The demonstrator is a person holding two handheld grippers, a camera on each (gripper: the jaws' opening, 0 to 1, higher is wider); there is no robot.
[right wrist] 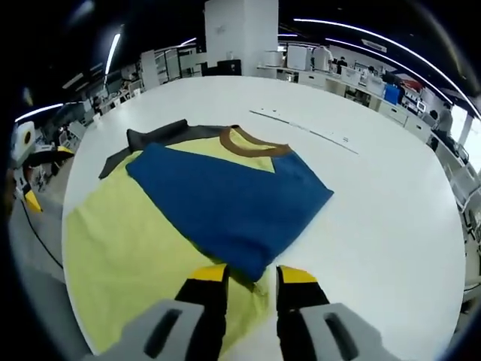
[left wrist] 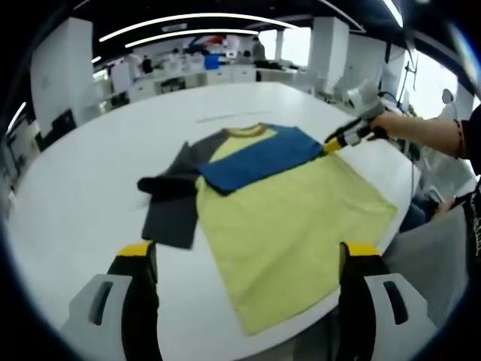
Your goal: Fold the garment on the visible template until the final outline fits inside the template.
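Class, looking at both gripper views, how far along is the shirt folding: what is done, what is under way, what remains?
Done: the blue sleeve lies folded across the yellow T-shirt body on the white table. In hand: the right gripper sits at that sleeve's edge; grip unclear. Left: the dark grey sleeve is spread out beyond the body, and the open left gripper holds nothing.

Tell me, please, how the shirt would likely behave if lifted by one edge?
Probably floppy: the shirt lies flat, with its blue sleeve already folded over. Likely light, since it looks like thin cloth. It may well slide on the smooth white table when pushed.
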